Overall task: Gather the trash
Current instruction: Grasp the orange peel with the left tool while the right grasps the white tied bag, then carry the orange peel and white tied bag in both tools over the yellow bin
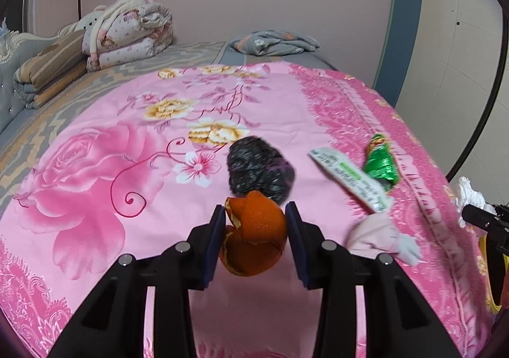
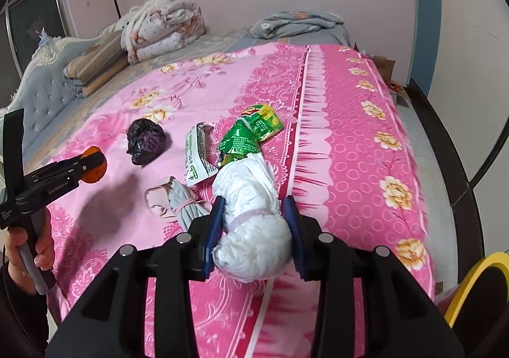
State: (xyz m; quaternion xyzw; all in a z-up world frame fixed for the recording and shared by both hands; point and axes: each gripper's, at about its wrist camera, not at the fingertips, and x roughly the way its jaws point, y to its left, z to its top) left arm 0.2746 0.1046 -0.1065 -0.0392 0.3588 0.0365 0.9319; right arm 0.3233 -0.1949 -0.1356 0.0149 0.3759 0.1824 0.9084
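Pickup step: left gripper (image 1: 254, 230) jaws clamp orange peel (image 1: 254, 234), right gripper (image 2: 254, 230) jaws clamp rolled diaper (image 2: 251, 224); next, likely carrying both to the yellow-rimmed bin (image 2: 470, 278).

Lying on the pink floral bedsheet (image 2: 350, 141): crumpled black plastic bag (image 2: 144, 143) at nine o'clock of the flat white printed wrapper (image 2: 198, 154), shiny green foil wrapper (image 2: 251, 135) at three.

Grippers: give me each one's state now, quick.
Left gripper: shut on the orange peel.
Right gripper: shut on the white wad, tissue or a diaper.
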